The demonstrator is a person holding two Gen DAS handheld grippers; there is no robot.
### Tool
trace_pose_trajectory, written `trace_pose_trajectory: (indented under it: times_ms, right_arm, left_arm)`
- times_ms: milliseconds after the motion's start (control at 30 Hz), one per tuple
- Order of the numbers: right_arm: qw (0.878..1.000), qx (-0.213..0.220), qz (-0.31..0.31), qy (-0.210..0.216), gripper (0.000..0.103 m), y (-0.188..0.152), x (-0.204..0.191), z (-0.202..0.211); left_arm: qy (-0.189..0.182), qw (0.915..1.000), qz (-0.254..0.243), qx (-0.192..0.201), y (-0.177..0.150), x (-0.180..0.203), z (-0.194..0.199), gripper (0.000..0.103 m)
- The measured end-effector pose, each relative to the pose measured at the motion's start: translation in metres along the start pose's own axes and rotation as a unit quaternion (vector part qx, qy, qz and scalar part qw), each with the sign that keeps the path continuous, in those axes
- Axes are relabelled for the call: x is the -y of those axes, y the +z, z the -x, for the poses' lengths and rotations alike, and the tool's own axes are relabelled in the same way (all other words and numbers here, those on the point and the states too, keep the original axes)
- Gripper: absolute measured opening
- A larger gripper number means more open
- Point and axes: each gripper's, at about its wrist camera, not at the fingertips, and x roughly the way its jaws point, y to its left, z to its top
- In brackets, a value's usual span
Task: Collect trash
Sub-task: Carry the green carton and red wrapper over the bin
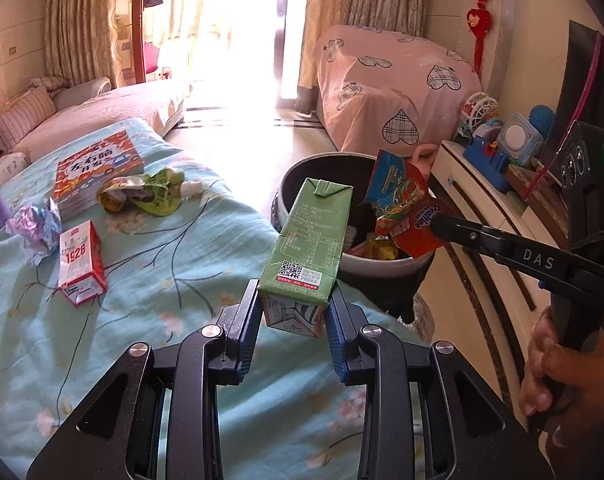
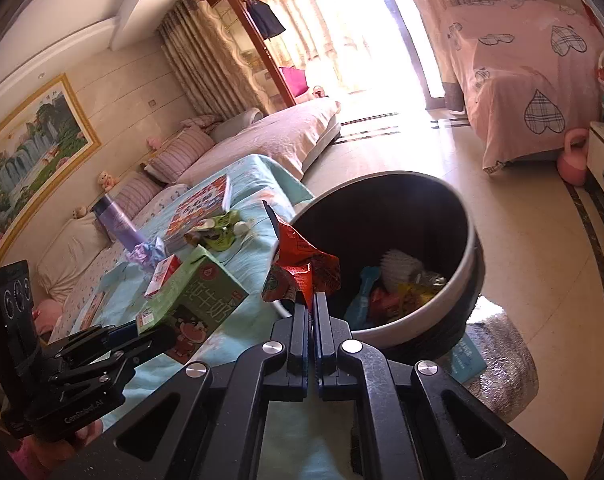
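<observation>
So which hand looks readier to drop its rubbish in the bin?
The right. Its gripper holds the red wrapper at the bin rim; the left gripper's green carton is probably still short of it, over the bedspread.

So much colour here lol. The milk carton (image 1: 309,240) is green with a white and red QR label, and the Ovaltine wrapper (image 1: 405,208) is red-orange with blue bits. The trash bin (image 2: 471,256) is black inside with a pale grey rim. The tabletop cloth (image 1: 162,272) is light turquoise with dark branches and pinkish blossoms. The small carton (image 1: 80,262) is red and white, the crumpled paper (image 1: 34,226) is lilac, and the bed cover (image 1: 393,88) is pink with plaid hearts.
</observation>
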Motion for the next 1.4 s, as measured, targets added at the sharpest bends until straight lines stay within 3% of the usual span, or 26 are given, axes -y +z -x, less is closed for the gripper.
trace_pose_trajectory:
  times_ms: [933,1400]
  right_arm:
    - [0.999,0.003,-0.026,-0.018,0.002,0.017,0.032,-0.009]
    - [0.999,-0.007,-0.022,-0.034,0.002,0.030,0.036,-0.023]
  left_arm:
    - [-0.015,0.9998,-0.013,0.001,0.028,0.019,-0.024,0.029]
    - [-0.019,0.9996,-0.013,-0.018,0.046,0.026,-0.048,0.029]
